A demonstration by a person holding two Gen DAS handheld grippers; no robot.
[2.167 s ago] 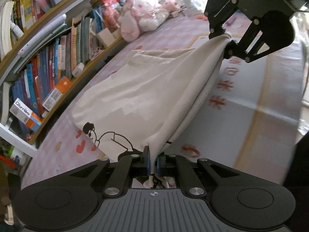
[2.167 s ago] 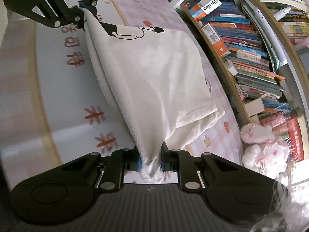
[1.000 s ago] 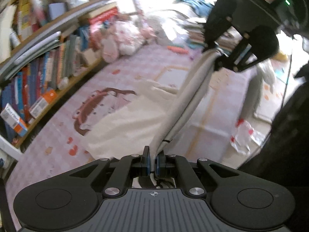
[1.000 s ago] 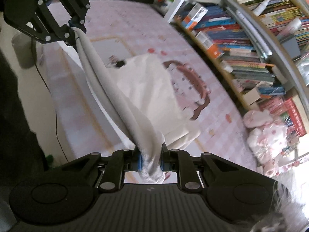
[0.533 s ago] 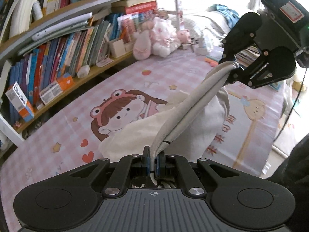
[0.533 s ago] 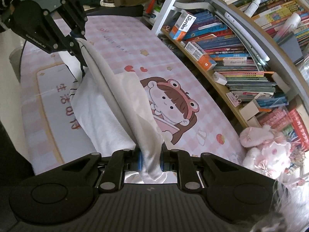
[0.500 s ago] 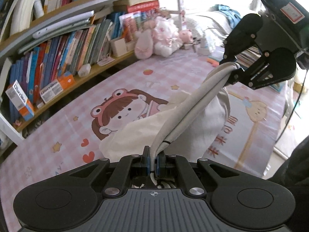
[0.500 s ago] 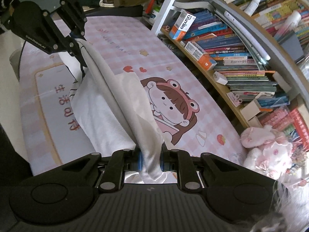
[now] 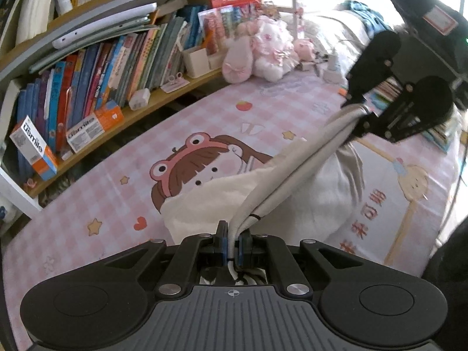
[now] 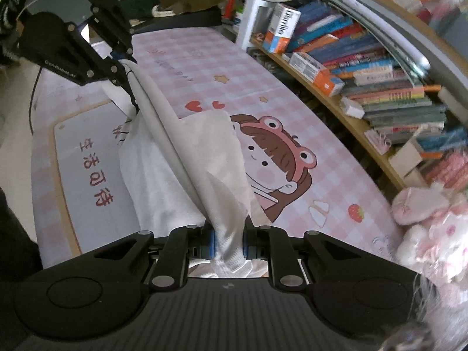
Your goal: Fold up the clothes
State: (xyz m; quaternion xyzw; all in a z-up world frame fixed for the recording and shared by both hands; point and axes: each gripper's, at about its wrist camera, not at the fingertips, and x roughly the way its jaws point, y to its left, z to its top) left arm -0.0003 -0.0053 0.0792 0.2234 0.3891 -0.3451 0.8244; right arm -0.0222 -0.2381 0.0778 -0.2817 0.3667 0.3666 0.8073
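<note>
A white garment (image 9: pixel 310 193) with a black drawing hangs stretched between my two grippers above the pink checked mat (image 9: pixel 122 158). My left gripper (image 9: pixel 231 245) is shut on one end of its top edge. My right gripper (image 10: pixel 228 244) is shut on the other end, bunched between the jaws. The edge runs taut as a folded band from one gripper to the other (image 10: pixel 163 122). The rest of the cloth (image 10: pixel 216 158) hangs down and its lower part touches the mat. Each gripper shows in the other's view: the right (image 9: pixel 361 117), the left (image 10: pixel 127 64).
A curved bookshelf (image 9: pixel 96 67) full of books runs along the mat's far side. Pink and white plush toys (image 9: pixel 257 49) sit at its end. A white panel with red characters (image 10: pixel 87 158) is printed on the mat's near side. Clutter lies beyond the mat.
Both grippers have lifted the garment off the mat and held it taut; since half a second ago it has swung slightly and the view has shifted a little.
</note>
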